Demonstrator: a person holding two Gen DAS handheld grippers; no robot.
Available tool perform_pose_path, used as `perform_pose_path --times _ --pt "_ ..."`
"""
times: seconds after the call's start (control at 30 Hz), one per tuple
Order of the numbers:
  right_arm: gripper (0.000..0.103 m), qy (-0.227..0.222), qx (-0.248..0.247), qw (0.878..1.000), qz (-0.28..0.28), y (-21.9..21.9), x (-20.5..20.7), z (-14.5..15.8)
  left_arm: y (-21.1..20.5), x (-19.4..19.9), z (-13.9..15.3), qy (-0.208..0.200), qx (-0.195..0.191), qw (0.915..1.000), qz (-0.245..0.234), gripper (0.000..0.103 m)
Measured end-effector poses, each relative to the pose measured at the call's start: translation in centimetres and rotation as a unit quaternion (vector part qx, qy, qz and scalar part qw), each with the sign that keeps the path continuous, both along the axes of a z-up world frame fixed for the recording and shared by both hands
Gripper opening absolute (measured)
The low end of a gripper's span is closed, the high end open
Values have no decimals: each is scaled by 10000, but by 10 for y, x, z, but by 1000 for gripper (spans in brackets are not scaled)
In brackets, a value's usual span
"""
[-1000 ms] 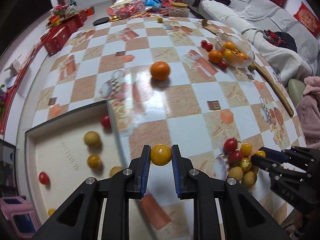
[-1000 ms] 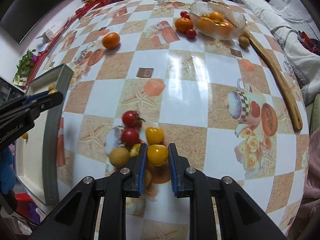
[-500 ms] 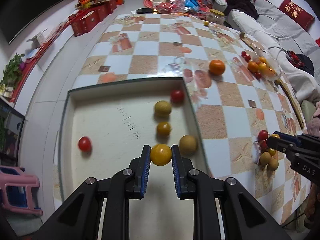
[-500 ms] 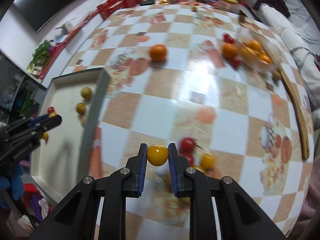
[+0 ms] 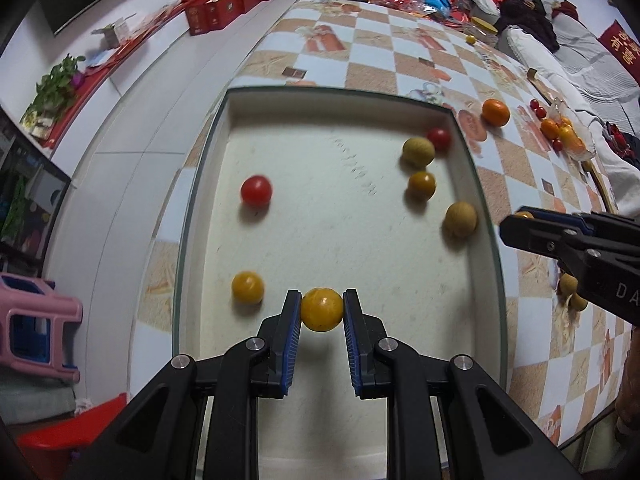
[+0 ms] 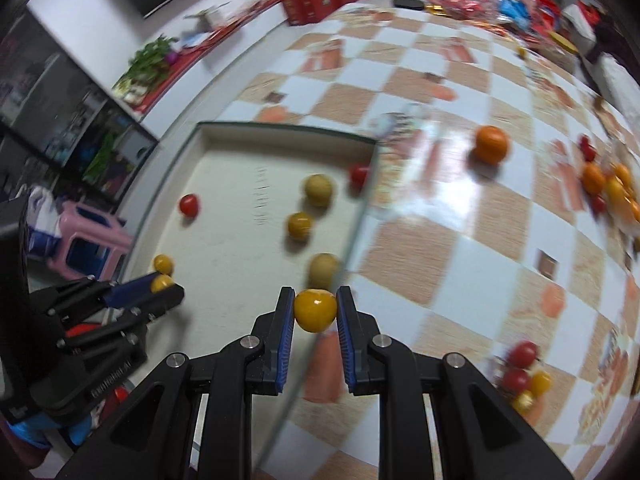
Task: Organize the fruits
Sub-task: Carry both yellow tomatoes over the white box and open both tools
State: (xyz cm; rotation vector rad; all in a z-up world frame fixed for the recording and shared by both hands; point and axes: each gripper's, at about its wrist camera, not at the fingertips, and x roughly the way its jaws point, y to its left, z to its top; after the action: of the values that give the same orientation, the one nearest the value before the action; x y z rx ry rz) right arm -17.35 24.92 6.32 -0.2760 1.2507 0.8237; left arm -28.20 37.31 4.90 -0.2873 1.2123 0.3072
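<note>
Left gripper [image 5: 322, 312] clamps round yellow tomato [image 5: 322, 309]; right gripper [image 6: 315, 311] clamps glossy yellow fruit [image 6: 315, 309]

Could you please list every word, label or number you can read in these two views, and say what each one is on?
"DA", cut off by the frame edge: on the right gripper body, seen from the left wrist.
"GenRobot.AI", faint: on the left gripper body, seen from the right wrist.
Gold Chinese characters on the red cushion: too small to read.
Print on the red boxes: too blurred.
</note>
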Motion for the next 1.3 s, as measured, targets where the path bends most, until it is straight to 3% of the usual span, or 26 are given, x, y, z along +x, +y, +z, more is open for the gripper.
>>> perform_pose_path --times 0.4,0.93,1.03,1.1,1.23,1.3 --pt "23 205 -268 9973 656 49 -14 -23 2 -21 -17 240 -86 9994 237 22" --pt "24 104 -759 9934 857 85 -13 -48 5 -26 -24 444 37 9985 308 23" --pt "34 154 -728 9927 947 88 -15 -49 5 -25 -26 471 31 9985 270 23" --pt "62 117 -767 9924 954 90 -16 -48 4 -25 -26 476 44 9986 238 23" --pt "67 143 -634 9943 842 89 -14 -44 4 -24 -26 484 3 9987 140 23" --pt "77 108 -551 9952 802 85 -12 -39 3 -24 -26 484 -3 9988 103 23"
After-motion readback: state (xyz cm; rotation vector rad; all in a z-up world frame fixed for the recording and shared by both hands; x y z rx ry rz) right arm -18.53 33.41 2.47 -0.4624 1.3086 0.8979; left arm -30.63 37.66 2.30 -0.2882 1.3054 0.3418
